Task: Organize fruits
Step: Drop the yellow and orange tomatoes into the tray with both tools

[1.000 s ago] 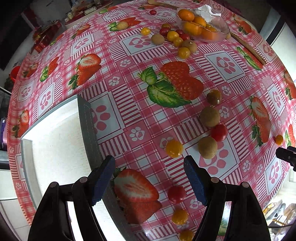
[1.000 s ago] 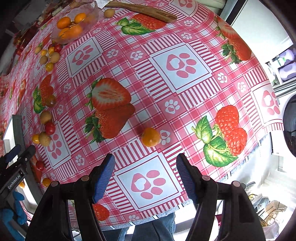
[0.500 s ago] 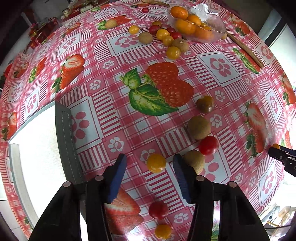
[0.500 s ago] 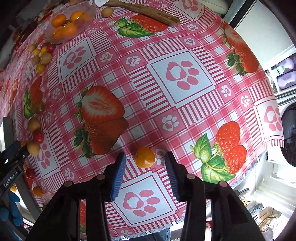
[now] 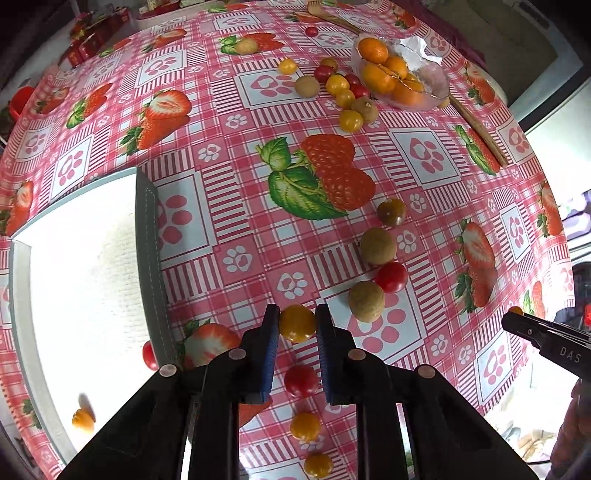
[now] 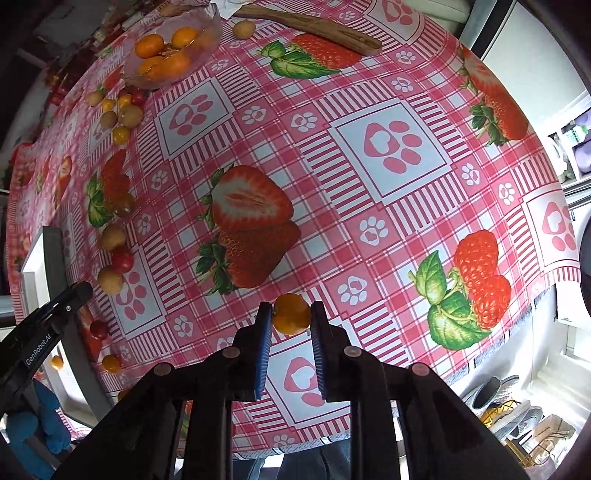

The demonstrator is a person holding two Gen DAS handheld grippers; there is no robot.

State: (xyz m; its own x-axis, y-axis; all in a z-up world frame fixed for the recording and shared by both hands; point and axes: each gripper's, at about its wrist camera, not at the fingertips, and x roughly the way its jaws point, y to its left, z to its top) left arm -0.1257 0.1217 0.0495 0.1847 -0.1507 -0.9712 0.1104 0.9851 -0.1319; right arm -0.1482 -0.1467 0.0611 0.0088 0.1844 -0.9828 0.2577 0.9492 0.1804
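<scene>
Yellow tomato [image 5: 297, 322] sits clamped between the left hand-held gripper [image 5: 295, 325] pads

Black two-finger left gripper [image 5: 297, 326], blue pads, round silver rivets, white "GenRobot.AI" lettering, blue glove [image 6: 40, 428]

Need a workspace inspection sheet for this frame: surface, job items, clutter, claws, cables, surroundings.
Surface: round table, pink strawberry-print cloth.
Job's things: loose small tomatoes and brown fruits scattered; glass bowl of oranges; white tray holding two small fruits.
Clutter: wooden stick near the bowl.
Claws: left claw shut on yellow tomato; right claw shut on orange tomato.
Cables: nothing seen.
Surroundings: shoes on the floor below the table edge.
</scene>
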